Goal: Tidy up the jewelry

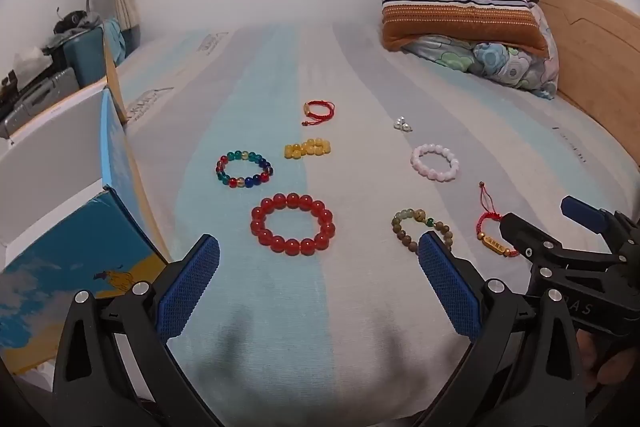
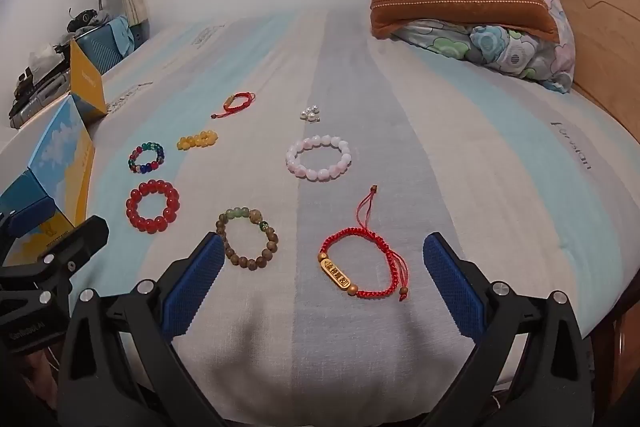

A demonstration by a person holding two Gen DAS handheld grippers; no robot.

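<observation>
Several bracelets lie on the striped bed sheet [image 1: 320, 327]. A large red bead bracelet [image 1: 293, 224] lies just ahead of my open, empty left gripper [image 1: 318, 247]. A multicolour bracelet [image 1: 244, 169], yellow beads [image 1: 307, 148], a red cord bracelet [image 1: 318, 111], a pink bracelet [image 1: 435, 162] and silver earrings [image 1: 403, 124] lie farther off. My open, empty right gripper [image 2: 324, 247] hovers over a red cord bracelet with a gold charm [image 2: 362, 269]. A brown wooden bead bracelet [image 2: 247, 239] lies by its left finger [image 2: 196, 287].
An open blue and yellow box [image 1: 80, 211] stands at the left edge of the bed, also in the right wrist view [image 2: 60, 163]. Folded quilts and pillows [image 1: 468, 23] are stacked at the far right by the wooden headboard [image 1: 592, 59].
</observation>
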